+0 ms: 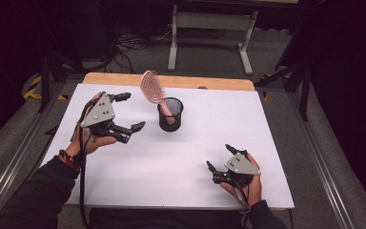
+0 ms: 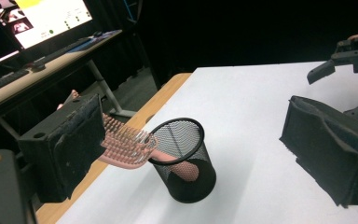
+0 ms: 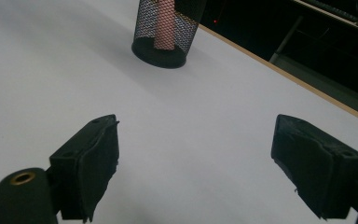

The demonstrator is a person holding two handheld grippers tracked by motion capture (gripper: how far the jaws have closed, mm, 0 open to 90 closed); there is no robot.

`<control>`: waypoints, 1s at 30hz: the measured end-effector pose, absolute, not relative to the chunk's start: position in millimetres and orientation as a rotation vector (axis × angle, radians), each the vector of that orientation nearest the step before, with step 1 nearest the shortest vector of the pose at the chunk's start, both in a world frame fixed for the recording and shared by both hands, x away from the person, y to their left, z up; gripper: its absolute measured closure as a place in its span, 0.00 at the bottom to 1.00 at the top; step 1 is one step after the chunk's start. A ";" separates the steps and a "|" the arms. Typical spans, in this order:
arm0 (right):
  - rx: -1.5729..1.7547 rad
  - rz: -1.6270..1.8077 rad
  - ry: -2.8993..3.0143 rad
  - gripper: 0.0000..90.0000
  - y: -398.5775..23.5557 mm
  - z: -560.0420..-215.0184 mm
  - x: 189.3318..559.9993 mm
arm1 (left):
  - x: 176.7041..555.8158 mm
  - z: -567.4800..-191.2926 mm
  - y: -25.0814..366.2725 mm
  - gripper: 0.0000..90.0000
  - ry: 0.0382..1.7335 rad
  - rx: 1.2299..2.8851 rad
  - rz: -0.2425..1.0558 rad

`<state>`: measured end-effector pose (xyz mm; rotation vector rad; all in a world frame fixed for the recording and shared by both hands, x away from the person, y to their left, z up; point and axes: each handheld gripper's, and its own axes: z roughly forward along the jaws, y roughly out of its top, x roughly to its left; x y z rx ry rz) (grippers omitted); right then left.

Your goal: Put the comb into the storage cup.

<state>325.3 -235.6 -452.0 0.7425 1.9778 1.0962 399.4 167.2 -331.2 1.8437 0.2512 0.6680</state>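
A pink hairbrush (image 1: 151, 87) stands handle-down in a black mesh cup (image 1: 170, 114) near the middle back of the white table; its bristled head leans out over the rim to the left. In the left gripper view the brush (image 2: 126, 144) and the cup (image 2: 186, 163) lie between my jaws at a distance. My left gripper (image 1: 129, 111) hovers left of the cup, open, nothing between its pads. My right gripper (image 1: 219, 156) rests at the front right, open and empty. In the right gripper view the cup (image 3: 165, 30) stands far ahead, the pink handle inside it.
The white tabletop (image 1: 219, 124) has a wooden strip (image 1: 209, 83) along its far edge. Beyond it stand a desk frame (image 1: 209, 33) and floor cables. A lit monitor (image 2: 37, 18) sits on a side desk. Dark stands flank the table.
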 end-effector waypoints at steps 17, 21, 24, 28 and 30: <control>0.722 1.098 1.979 0.17 -231.9 -452.3 323.2 | 373.8 -337.2 173.2 0.05 0.181 1.845 0.648; 0.717 1.098 1.977 0.17 -231.8 -451.3 322.4 | 369.5 -337.4 174.2 0.06 0.166 1.864 0.649; 0.713 1.103 1.974 0.17 -231.5 -451.0 321.5 | 366.2 -338.7 174.4 0.06 0.160 1.875 0.646; 0.711 1.104 1.972 0.17 -232.6 -450.3 321.3 | 361.9 -341.6 176.6 0.06 0.160 1.880 0.652; 0.714 1.112 1.968 0.17 -232.7 -449.8 321.1 | 360.5 -344.0 177.8 0.06 0.166 1.881 0.655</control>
